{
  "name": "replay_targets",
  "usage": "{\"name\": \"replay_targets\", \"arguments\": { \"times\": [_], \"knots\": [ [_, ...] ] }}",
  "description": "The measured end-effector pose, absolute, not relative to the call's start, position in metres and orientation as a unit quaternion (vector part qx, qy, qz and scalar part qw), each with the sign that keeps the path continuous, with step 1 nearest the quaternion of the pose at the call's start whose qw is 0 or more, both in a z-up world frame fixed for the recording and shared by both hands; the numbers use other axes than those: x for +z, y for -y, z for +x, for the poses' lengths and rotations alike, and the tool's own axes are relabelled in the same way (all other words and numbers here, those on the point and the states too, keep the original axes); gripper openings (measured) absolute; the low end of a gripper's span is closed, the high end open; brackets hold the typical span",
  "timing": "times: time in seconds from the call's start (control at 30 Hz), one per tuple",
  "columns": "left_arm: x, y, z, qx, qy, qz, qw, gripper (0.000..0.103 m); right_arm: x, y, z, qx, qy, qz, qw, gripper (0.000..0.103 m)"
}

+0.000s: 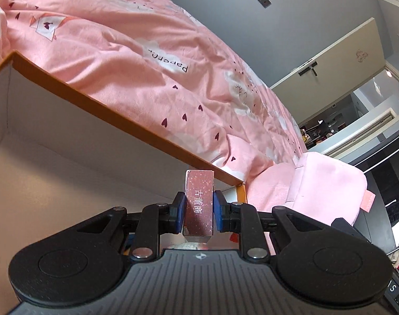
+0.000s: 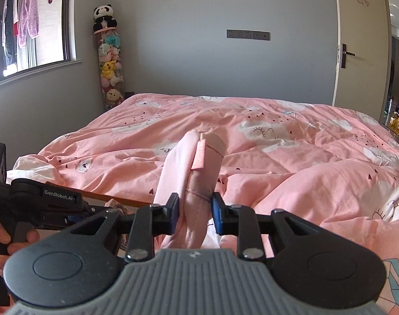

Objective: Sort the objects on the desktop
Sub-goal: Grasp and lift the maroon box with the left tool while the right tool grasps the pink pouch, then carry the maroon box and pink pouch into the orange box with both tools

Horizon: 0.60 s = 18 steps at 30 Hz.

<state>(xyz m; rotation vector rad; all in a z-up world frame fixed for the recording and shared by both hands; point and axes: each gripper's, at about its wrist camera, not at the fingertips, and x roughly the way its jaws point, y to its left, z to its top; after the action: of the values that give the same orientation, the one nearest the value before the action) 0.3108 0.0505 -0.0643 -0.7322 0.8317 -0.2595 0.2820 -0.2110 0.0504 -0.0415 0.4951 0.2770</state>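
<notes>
Pink bedding (image 1: pixel 136 60) with hearts and clouds fills the left wrist view from nine to three o'clock, tilted hard, with a grey wall and a cream door (image 1: pixel 330 60) beyond at two o'clock. At centre, the left gripper (image 1: pixel 198 211) has its blue pads pressed on both sides of a small maroon box (image 1: pixel 198 204) printed with white characters; the box stands upright between them, lifted clear. Behind it, from nine o'clock to centre, runs an open cardboard box (image 1: pixel 115 110) with an orange rim and pale inner walls. A pale pink pouch (image 1: pixel 328 183) lies at three o'clock, just past the carton's corner.

Bedding again spreads across the right wrist view, level this time, with a window at ten o'clock and a tall column of plush toys (image 2: pixel 110 60) at eleven. The right gripper (image 2: pixel 194 208), at centre, is closed narrowly on the soft pink pouch (image 2: pixel 191 178), whose fabric bunches between the pads and stands up toward twelve o'clock. At nine o'clock the left gripper (image 2: pixel 70 216) reaches across, a hand (image 2: pixel 5 236) on its grip.

Judging by this, both items are picked and in transit: the step in hand looks like carrying the maroon box to the carton. Next would be bringing it over the rim, lowering it inside, then releasing; the pouch likely follows.
</notes>
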Motion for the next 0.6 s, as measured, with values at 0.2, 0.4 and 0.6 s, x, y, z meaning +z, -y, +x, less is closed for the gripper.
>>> {"name": "replay_targets", "arguments": {
  "times": [0.2, 0.4, 0.6],
  "knots": [
    [-0.092, -0.037, 0.331, -0.111, -0.425, -0.362, 0.822, 0.026, 0.038, 0.215, 0.297, 0.136, -0.252, -0.022, 0.958, 0.029],
    [-0.108, -0.025, 0.342, -0.1, -0.461, -0.353, 0.808, 0.026, 0.03, 0.216, 0.303, 0.139, -0.26, -0.018, 0.955, 0.029],
    [-0.105, -0.019, 0.346, -0.054, -0.495, -0.297, 0.815, 0.031, 0.026, 0.22, 0.301, 0.14, -0.265, -0.015, 0.954, 0.029]
  ]
}}
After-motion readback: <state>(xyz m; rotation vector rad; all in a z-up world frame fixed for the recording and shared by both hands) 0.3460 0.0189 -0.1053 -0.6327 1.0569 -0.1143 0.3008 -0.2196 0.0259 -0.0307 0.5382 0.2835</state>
